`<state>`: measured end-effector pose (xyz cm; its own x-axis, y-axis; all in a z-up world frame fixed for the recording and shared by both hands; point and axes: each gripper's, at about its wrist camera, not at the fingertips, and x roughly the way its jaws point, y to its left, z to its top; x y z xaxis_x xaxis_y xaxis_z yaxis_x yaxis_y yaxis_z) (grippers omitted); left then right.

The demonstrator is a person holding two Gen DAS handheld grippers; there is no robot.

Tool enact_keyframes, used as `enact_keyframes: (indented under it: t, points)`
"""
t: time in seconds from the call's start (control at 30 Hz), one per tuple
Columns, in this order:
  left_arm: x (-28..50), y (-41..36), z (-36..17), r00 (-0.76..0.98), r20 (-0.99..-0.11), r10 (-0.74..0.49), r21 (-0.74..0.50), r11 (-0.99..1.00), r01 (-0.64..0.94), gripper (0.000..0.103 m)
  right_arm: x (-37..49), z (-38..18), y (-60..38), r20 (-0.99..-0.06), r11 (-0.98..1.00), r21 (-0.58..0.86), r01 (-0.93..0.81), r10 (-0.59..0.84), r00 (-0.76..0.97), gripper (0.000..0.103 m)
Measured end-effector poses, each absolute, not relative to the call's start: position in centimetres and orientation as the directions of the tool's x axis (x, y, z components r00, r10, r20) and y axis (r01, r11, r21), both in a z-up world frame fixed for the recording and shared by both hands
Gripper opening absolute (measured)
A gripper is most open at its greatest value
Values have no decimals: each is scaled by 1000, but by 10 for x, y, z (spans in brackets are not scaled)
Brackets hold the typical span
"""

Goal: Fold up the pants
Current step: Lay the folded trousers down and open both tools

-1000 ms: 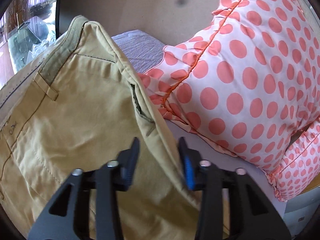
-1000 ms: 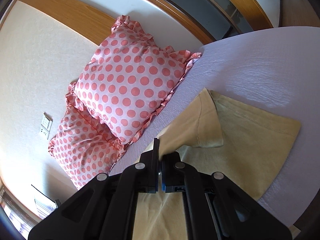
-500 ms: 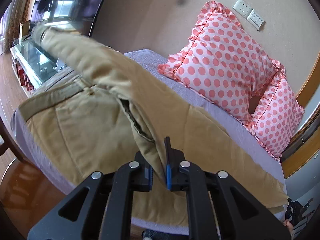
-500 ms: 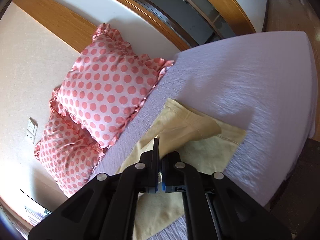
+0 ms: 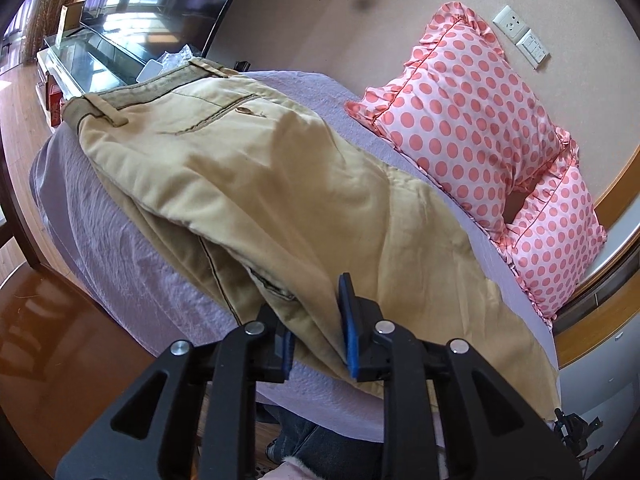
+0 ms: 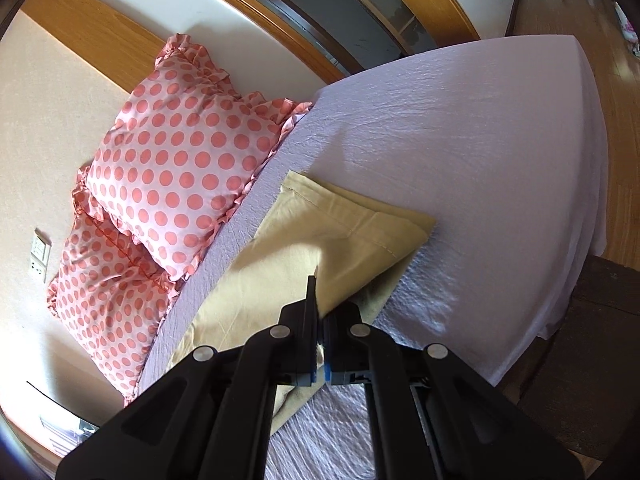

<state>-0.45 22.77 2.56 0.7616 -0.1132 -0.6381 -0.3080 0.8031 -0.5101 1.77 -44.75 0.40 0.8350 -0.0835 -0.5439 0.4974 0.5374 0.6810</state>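
The bed (image 6: 480, 140) fills both views, a wide mattress under a pale lilac crinkled sheet, its corner dropping off toward the wood floor in the right wrist view. Across it lie the pants (image 5: 280, 184), khaki, stretched lengthwise along the near edge of the bed: waistband (image 5: 144, 92) with its belt loop and a back pocket seam at the far end in the left wrist view, the leg cuffs (image 6: 360, 220) stacked flat at the other end in the right wrist view. One half is laid over the other, with the layers showing along the near edge and a dark seam line visible between them.

Beside the pants, near the wall, two pink pillows with coral polka dots and ruffled edges, the front pillow (image 5: 460, 112) propped up and the second pillow (image 5: 560, 240) tucked behind it. Neither touches the khaki fabric; a strip of sheet runs between.

Down to the tools. The left gripper (image 5: 316, 340) has its blue-padded fingers parted, and a bunched fold of the pants' edge sits in the gap between them, the right pad against the cloth, no firm squeeze to be seen. The right gripper (image 6: 320, 344) has its fingers pressed close together, pinching a thin edge of the top leg near the cuffs, that bit of fabric lifted slightly off the layer beneath.

On the wall above the pillows, a white socket (image 5: 508, 24) and a switch plate (image 5: 532, 46).
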Motion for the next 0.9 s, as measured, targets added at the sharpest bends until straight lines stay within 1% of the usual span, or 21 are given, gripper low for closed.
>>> enact_keyframes:
  t: [0.03,0.1,0.13,0.17,0.23,0.3,0.43,0.47,0.53,0.6,0.7,0.73,0.83,0.9]
  points:
    - [-6,229,26,764,-635,-114,-512,802,-307,24,17,6,-447,-559,538,668,514,-92,824,3]
    - [-10,232,28,774,-626,-101,-513,801,-310,28,11,12,-447,-580,535,633,560,-152,800,18]
    - [-14,235,30,780,-620,-88,-511,799,-316,30,6,16,-447,-586,532,613,584,-191,788,32]
    - [-18,239,32,787,-612,-69,-508,797,-325,31,2,18,-448,-580,531,605,594,-217,785,37]
    - [-26,249,39,802,-597,-6,-495,790,-362,35,-1,16,-451,-586,525,600,604,-226,778,37]
    - [-34,261,43,813,-581,42,-502,767,-398,35,0,11,-451,-587,524,609,595,-206,783,36]
    - [-44,276,46,826,-558,77,-528,735,-426,35,8,10,-440,-575,567,608,556,-169,801,35]
    - [-44,277,46,828,-555,75,-531,735,-422,36,11,10,-436,-570,584,604,542,-159,806,26]
    - [-44,276,46,830,-554,67,-530,740,-413,41,21,11,-430,-546,633,593,498,-138,827,5]
    - [-44,276,45,832,-552,59,-533,742,-406,43,32,21,-421,-515,674,581,456,-130,847,5]
    - [-47,275,43,844,-535,34,-556,738,-382,49,59,61,-383,-416,771,567,292,-38,909,5]
    - [-49,275,42,849,-528,27,-564,736,-374,50,68,76,-364,-377,802,558,212,17,926,5]
    - [-52,271,42,862,-507,-1,-588,732,-345,55,96,115,-283,-289,859,505,-80,255,923,5]
    - [-55,268,42,868,-497,-13,-595,733,-329,56,108,124,-223,-283,841,469,-270,433,856,5]
